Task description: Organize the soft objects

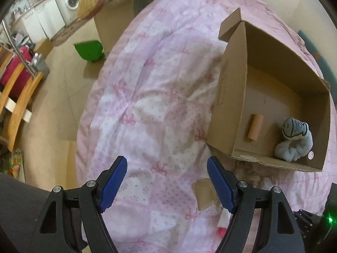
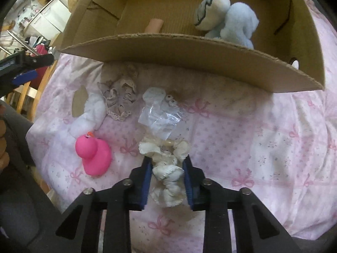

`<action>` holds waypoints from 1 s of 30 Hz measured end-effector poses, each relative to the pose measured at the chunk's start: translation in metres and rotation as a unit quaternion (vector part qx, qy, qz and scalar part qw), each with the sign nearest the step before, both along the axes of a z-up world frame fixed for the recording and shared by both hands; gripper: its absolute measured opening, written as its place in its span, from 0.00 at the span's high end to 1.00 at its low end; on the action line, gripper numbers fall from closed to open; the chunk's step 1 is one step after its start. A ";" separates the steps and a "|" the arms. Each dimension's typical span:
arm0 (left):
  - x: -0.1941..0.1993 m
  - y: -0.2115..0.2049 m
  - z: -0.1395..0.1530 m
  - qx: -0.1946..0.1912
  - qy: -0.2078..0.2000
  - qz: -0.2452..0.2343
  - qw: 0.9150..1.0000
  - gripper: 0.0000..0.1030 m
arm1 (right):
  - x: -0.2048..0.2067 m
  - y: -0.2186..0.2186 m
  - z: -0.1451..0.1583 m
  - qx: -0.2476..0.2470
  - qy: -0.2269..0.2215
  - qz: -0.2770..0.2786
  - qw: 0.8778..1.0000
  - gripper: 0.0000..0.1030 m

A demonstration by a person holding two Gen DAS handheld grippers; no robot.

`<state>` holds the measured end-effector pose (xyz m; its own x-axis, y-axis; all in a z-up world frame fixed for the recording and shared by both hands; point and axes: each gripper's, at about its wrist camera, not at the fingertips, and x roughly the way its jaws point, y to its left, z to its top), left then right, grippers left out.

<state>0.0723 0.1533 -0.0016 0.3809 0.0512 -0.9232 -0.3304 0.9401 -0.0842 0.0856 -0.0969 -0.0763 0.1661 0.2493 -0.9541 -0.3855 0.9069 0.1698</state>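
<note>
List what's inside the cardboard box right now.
Inside the cardboard box lie a pale blue plush toy in the near corner and a small tan cardboard tube beside it. In the right wrist view the near wall hides the floor strip just behind it.

In the right wrist view, an open brown cardboard box (image 2: pixel 189 63) fills the upper frame, a pale blue plush toy (image 2: pixel 236 19) inside at upper right. Below its near wall lie a grey lace scrunchie (image 2: pixel 120 97) at centre left, a pink rubber duck (image 2: pixel 94 154) lower left, and a cream ruffled scrunchie (image 2: pixel 166 168) at lower centre.
</note>
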 end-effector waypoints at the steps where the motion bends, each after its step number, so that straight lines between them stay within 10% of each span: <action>1: 0.000 0.000 -0.002 -0.002 0.003 -0.001 1.000 0.26 | -0.001 -0.002 0.004 0.004 -0.003 -0.001 1.000 0.76; 10: -0.002 -0.009 -0.013 -0.023 0.023 -0.013 0.999 0.31 | -0.018 -0.026 0.045 0.093 -0.035 -0.007 0.995 0.79; 13: 0.001 -0.016 -0.028 -0.049 0.049 -0.022 0.997 0.42 | -0.020 -0.036 0.073 0.115 -0.105 -0.034 0.987 0.79; 19: 0.010 -0.017 -0.057 -0.147 0.085 -0.009 0.985 0.66 | -0.008 -0.045 0.070 0.127 -0.099 -0.070 0.984 0.79; 30: 0.015 -0.024 -0.079 -0.112 0.123 -0.016 0.986 0.66 | -0.003 -0.048 0.065 0.126 -0.091 -0.082 0.984 0.79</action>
<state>0.0872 0.1293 -0.0805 0.1430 -0.1734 -0.9744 -0.3362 0.9175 -0.2127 0.0827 -0.1449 -0.0108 0.3863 0.4304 -0.8158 -0.2815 0.8973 0.3401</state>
